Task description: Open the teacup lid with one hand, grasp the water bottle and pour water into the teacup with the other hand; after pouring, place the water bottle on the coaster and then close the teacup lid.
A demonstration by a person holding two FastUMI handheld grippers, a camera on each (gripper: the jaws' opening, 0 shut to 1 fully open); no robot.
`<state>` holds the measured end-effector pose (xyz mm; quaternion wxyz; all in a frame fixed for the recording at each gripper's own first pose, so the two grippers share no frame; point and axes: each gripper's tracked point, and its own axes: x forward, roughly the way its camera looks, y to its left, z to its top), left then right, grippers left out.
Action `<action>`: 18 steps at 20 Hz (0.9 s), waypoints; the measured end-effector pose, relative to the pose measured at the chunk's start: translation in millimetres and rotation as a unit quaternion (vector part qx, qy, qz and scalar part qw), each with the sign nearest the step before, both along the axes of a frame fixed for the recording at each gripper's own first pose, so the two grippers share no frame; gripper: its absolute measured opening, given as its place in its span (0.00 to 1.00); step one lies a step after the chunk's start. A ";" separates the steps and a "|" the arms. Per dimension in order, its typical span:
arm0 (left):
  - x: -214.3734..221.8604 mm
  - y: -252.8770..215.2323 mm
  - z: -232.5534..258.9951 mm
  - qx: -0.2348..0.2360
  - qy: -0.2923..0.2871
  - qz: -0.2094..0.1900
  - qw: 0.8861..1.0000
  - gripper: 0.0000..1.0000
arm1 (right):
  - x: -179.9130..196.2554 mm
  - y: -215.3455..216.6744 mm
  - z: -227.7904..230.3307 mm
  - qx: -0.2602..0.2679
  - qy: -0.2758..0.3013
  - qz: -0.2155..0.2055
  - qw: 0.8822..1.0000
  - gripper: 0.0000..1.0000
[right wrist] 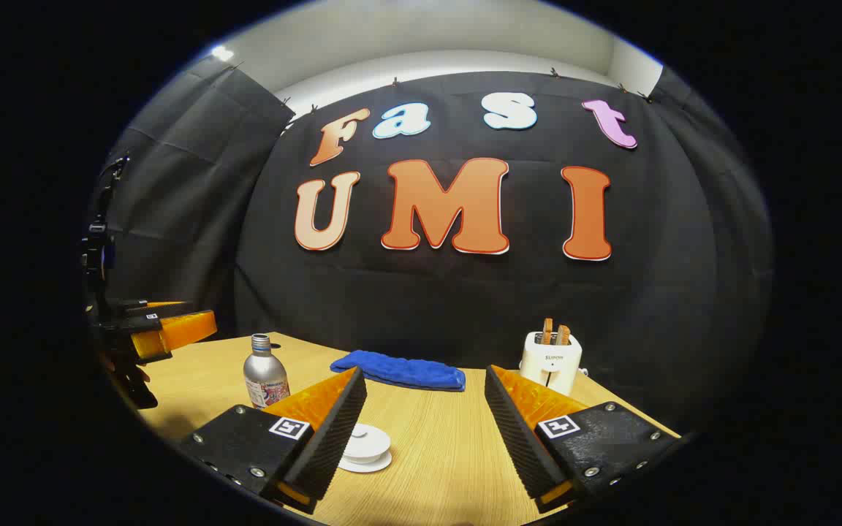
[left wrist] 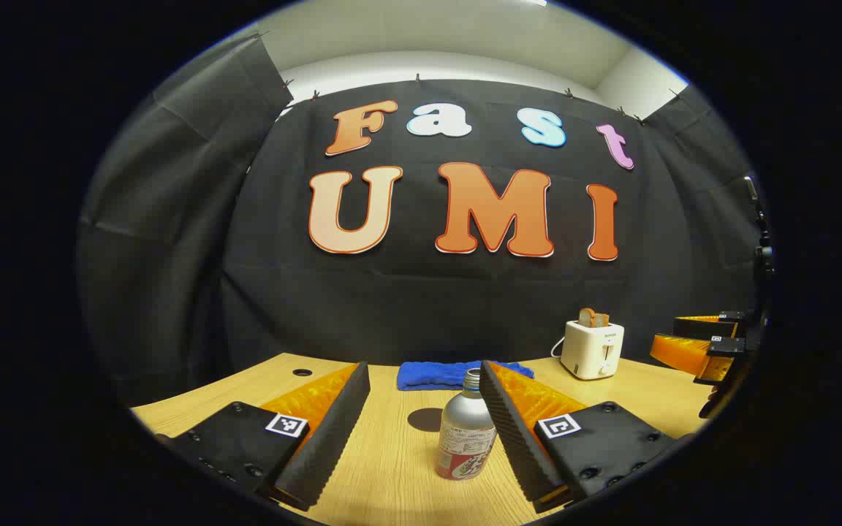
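I held the left tongs point(left wrist: 425, 431) released, straddling the water bottle point(left wrist: 466, 438) at 12 o'clock on the table point(left wrist: 384, 467), ready to grasp. The right tongs point(right wrist: 425, 431), also released, faced the lidded teacup point(right wrist: 366, 446) at 11 o'clock.

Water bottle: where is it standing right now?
The water bottle stands upright on the table, between the open left gripper's fingers, beside the dark coaster.
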<state>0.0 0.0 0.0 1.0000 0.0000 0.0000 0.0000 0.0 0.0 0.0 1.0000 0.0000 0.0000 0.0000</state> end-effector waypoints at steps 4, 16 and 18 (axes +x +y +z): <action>-0.4 -1.8 -1.2 0.005 -0.001 -0.004 1.000 1.00 | 5.0 8.1 -12.2 0.003 0.016 0.013 1.000 0.98; 2.3 -3.1 -9.5 0.016 0.010 -0.001 1.000 1.00 | 28.7 36.5 -35.7 0.001 0.046 0.058 0.997 0.98; 0.7 -3.8 -9.3 0.020 0.009 -0.002 1.000 1.00 | 33.3 44.6 -44.3 0.001 0.058 0.069 0.996 0.98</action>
